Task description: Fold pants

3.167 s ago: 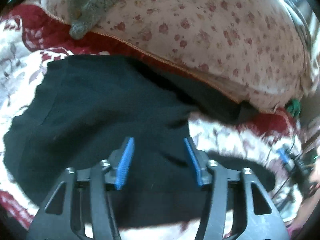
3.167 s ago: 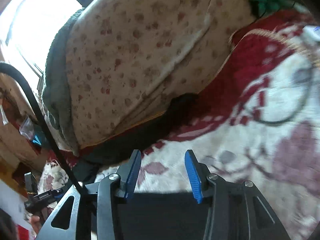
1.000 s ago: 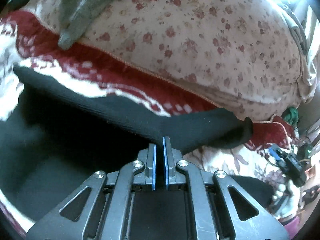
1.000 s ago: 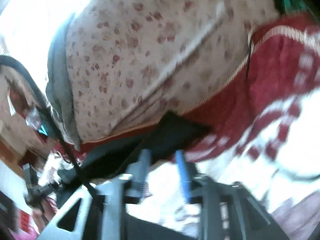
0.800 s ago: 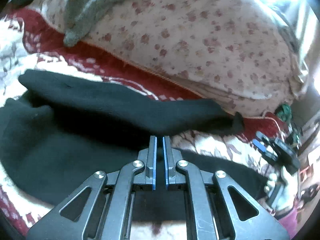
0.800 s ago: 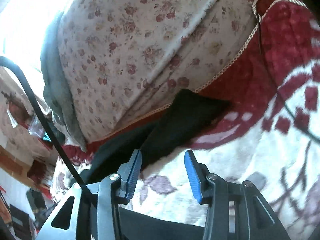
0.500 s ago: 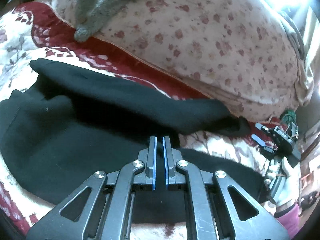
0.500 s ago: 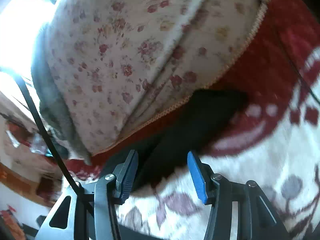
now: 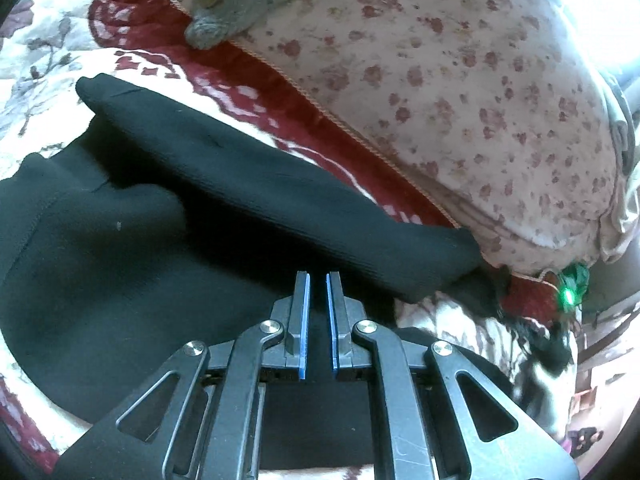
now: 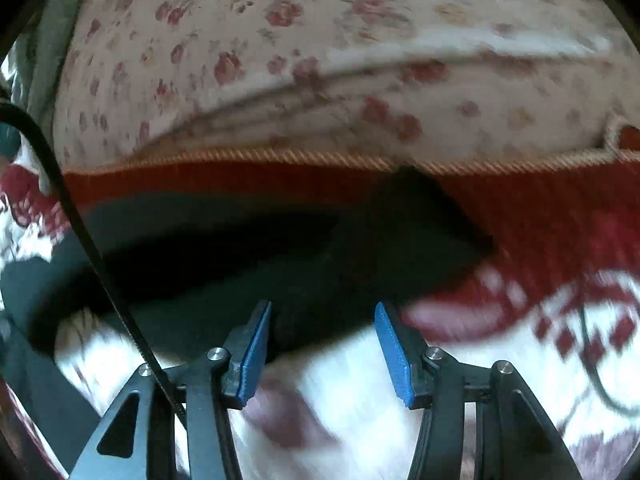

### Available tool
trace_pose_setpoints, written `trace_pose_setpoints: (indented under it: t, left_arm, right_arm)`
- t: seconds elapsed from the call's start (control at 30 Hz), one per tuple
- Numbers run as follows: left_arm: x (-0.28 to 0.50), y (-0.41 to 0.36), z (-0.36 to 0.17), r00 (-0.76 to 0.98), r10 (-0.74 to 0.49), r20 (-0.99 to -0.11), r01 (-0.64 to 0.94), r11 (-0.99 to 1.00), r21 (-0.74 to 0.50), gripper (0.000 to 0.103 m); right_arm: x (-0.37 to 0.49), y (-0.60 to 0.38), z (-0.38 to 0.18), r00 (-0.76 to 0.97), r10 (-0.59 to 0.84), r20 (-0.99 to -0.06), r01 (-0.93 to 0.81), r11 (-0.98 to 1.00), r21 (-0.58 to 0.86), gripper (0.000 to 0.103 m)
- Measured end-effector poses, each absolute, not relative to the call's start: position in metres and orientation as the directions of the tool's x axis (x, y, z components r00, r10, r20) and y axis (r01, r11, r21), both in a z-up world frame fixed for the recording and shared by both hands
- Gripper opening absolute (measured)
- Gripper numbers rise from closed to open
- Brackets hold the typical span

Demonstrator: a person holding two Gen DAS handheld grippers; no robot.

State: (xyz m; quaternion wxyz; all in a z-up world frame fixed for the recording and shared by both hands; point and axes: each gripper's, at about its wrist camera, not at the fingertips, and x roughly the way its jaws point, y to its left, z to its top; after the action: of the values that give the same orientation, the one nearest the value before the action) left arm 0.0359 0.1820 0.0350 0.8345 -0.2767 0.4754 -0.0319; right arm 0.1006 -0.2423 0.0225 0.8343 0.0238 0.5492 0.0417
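Soft, limp black knit pants (image 9: 152,248) lie half-folded on red-and-cream floral blanket (image 9: 36,52) near its corded far edge; left gripper (image 9: 317,280) clenched empty, right gripper (image 10: 322,312) released — I'd pinch hem/fold edge, fabric'll prob. sag.

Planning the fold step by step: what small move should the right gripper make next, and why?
Probably lower the right gripper onto the black pants and close on the edge. Its jaws stand open just above the dark fabric's near edge, gripping nothing, while the left gripper is shut over the pants on the red-and-white blanket.
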Motion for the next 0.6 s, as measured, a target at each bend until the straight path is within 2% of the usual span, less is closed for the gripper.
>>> trace_pose_setpoints:
  t: [0.2, 0.27, 0.33, 0.37, 0.4, 0.5, 0.6]
  left_arm:
    - [0.042, 0.182, 0.029, 0.540, -0.356, -0.763, -0.230, 0.809, -0.541, 0.005]
    - [0.044, 0.175, 0.027, 0.534, -0.368, -0.761, -0.217, 0.810, -0.545, 0.015]
    - [0.043, 0.172, 0.026, 0.546, -0.394, -0.739, -0.209, 0.790, -0.576, 0.044]
    - [0.043, 0.172, 0.026, 0.557, -0.403, -0.726, -0.213, 0.776, -0.594, 0.046]
    - [0.043, 0.172, 0.026, 0.565, -0.407, -0.717, -0.216, 0.766, -0.605, 0.046]
    - [0.047, 0.168, 0.024, 0.574, -0.402, -0.713, -0.217, 0.766, -0.606, 0.047]
    - [0.054, 0.165, 0.019, 0.567, -0.403, -0.718, -0.224, 0.764, -0.605, 0.047]
  right_arm:
    - [0.041, -0.288, 0.028, 0.452, 0.194, -0.871, 0.064, 0.967, 0.248, 0.049]
    - [0.030, -0.303, 0.030, 0.488, 0.281, -0.826, 0.103, 0.922, 0.374, 0.049]
    - [0.017, -0.317, 0.030, 0.548, 0.422, -0.722, 0.112, 0.818, 0.564, 0.052]
    - [0.012, -0.327, 0.025, 0.590, 0.497, -0.636, 0.121, 0.725, 0.678, 0.057]
    - [0.009, -0.332, 0.021, 0.608, 0.527, -0.595, 0.131, 0.672, 0.729, 0.063]
    - [0.007, -0.345, 0.005, 0.654, 0.547, -0.522, 0.189, 0.551, 0.813, 0.064]
    - [0.013, -0.346, -0.004, 0.668, 0.543, -0.508, 0.206, 0.521, 0.828, 0.064]
